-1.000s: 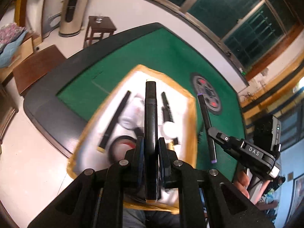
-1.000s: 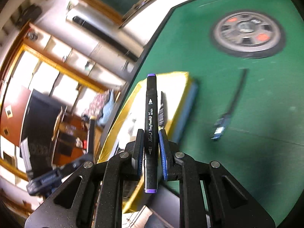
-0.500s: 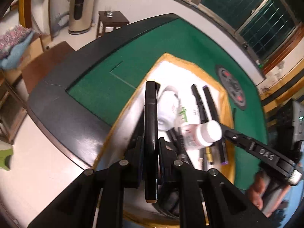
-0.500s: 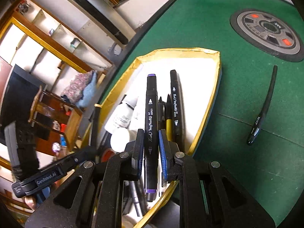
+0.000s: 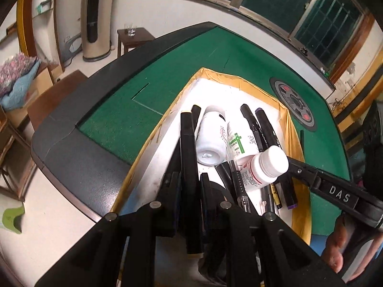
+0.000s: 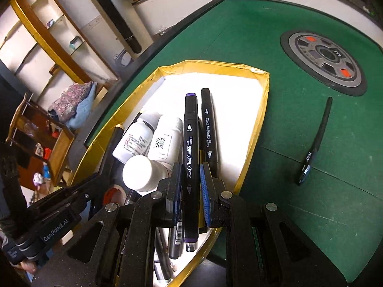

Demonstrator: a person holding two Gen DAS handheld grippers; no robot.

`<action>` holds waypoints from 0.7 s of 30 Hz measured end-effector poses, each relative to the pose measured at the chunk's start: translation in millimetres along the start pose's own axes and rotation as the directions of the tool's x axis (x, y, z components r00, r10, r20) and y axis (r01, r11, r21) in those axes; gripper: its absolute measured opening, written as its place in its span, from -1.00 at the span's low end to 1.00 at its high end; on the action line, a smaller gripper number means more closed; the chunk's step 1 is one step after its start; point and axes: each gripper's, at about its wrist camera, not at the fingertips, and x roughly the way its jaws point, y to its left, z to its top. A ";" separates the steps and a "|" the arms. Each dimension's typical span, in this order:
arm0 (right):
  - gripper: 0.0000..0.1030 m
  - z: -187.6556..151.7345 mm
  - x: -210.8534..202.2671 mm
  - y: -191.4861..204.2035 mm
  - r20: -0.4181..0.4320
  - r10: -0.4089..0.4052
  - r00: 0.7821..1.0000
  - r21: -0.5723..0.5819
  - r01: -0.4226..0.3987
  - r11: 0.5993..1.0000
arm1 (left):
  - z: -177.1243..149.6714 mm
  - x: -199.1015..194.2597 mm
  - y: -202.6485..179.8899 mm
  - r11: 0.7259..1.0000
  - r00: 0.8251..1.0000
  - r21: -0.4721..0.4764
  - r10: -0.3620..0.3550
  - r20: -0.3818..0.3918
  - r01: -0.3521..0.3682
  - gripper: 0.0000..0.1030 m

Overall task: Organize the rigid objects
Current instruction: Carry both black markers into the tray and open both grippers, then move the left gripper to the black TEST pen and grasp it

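A yellow-rimmed white tray [image 5: 290, 129] [image 6: 262, 100] on the green table holds several markers, pens and three white bottles [image 5: 211, 138] [image 6: 141, 173]. My left gripper [image 5: 188, 179] is shut on a black marker [image 5: 188, 148], low over the tray's left side. My right gripper [image 6: 190, 174] is shut on a purple-capped black marker [image 6: 190, 143], low over the tray beside another black marker [image 6: 208, 129]. A black pen [image 6: 316, 141] lies on the green felt to the right of the tray.
A round grey control panel [image 6: 324, 57] [image 5: 295, 102] sits in the table's middle. The table's black rim [image 5: 79, 143] runs along the left. A wooden side table [image 5: 134, 35], a tower fan and shelves stand beyond.
Both grippers have moved down and in over the tray, each still holding its marker. The tray contents now fill the views.
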 end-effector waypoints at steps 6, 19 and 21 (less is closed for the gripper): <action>-0.70 -0.1 -5.6 -5.4 0.004 -0.005 1.000 0.070 0.005 0.998 | -8.7 -3.0 -2.6 0.996 0.997 0.050 -0.069 0.030 0.067 -0.18; -0.69 0.9 -28.8 -16.6 0.108 0.046 0.993 0.248 -0.072 0.966 | -16.0 -33.3 1.5 0.988 0.981 0.062 -0.150 0.122 0.144 0.27; -0.69 -0.6 -36.1 -20.9 0.130 0.065 0.989 0.249 -0.096 0.964 | -14.8 -39.8 2.7 0.984 0.973 0.046 -0.175 0.154 0.169 0.27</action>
